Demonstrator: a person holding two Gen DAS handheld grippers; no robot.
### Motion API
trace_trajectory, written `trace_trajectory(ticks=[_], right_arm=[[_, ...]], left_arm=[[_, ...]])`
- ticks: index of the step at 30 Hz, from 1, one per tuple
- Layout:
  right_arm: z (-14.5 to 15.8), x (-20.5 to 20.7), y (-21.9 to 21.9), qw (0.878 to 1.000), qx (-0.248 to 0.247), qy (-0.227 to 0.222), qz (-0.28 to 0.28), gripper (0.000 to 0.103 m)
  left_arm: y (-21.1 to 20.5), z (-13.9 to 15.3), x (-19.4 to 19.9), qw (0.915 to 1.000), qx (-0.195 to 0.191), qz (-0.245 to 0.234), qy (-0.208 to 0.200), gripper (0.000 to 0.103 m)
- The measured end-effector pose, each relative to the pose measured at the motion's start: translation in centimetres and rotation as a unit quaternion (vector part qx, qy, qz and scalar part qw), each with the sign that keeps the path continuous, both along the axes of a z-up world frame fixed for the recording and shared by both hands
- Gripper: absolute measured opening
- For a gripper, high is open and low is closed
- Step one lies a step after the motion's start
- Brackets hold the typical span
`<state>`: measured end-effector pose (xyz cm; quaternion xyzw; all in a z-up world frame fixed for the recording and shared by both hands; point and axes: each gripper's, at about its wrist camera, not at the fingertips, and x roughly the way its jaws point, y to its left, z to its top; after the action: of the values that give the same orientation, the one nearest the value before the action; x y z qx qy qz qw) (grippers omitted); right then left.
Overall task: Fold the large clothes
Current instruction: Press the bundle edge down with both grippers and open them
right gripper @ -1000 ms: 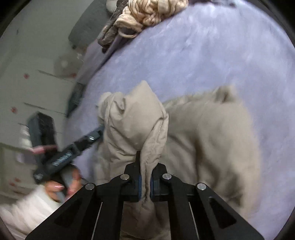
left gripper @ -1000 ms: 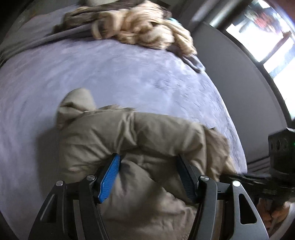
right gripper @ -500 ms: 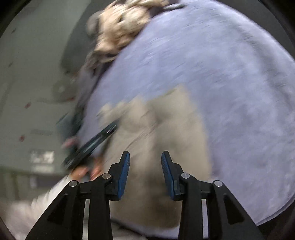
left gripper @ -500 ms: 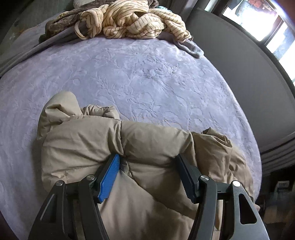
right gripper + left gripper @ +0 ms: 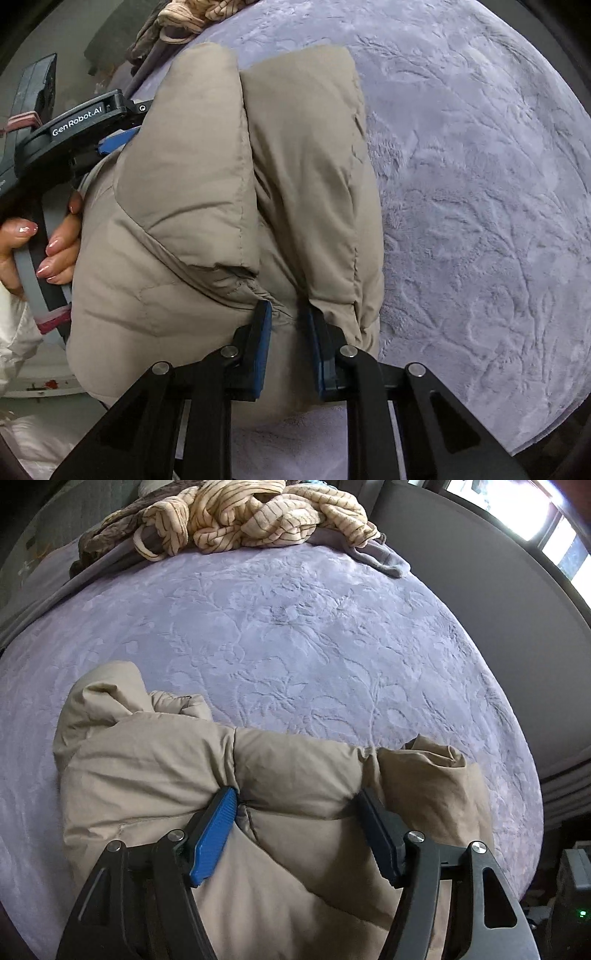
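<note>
Coat lies in a puffy bundle on the bed, partly folded, not yet flat. Left tongs hold a fat roll and are opening. Right tongs are closing on a fold.

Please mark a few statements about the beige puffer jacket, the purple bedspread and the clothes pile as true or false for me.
1. The beige puffer jacket lies bunched on a purple bedspread. True.
2. The left claw hangs clear of the jacket. False: padded jacket fabric bulges between its fingers.
3. A pile of cream striped clothing lies at the far end of the bed. True.
4. The right claw has nothing between its fingers. False: a fold of the jacket sits between them as they close.
5. The bedspread is plain and smooth. False: it has an embossed leafy pattern.
</note>
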<state>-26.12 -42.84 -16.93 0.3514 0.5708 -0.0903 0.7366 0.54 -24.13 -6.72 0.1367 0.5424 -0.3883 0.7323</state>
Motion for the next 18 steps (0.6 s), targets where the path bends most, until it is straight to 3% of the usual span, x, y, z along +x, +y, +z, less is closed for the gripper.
trace_trajectory(ticks=[5,8,13,15,18], right_arm=[[-0.1,1.4,1.1,1.000,-0.012,0.013,0.010,0.020],[0.1,1.3,1.2,1.000,-0.005,0.017,0.008,0.020],[0.4,1.7,1.5,1.000,-0.007,0.024,0.014,0.023],[0.3,1.1,2.1,0.999,-0.012,0.028,0.022,0.023],[-0.1,1.6,2.7,0.999,-0.020,0.037,0.029,0.023]], left_arm=[[4.8,4.2,-0.2,0.9999,0.003,-0.001,-0.016,0.068],[8.5,5.2,-1.1,0.9997,0.017,0.010,-0.012,0.068],[13.9,3.2,-5.1,0.9981,0.047,0.021,0.033,0.069],[14.8,2.0,-6.4,0.9971,0.049,0.034,0.046,0.085],[15.4,1.2,-7.2,0.9970,0.048,0.036,0.048,0.085]])
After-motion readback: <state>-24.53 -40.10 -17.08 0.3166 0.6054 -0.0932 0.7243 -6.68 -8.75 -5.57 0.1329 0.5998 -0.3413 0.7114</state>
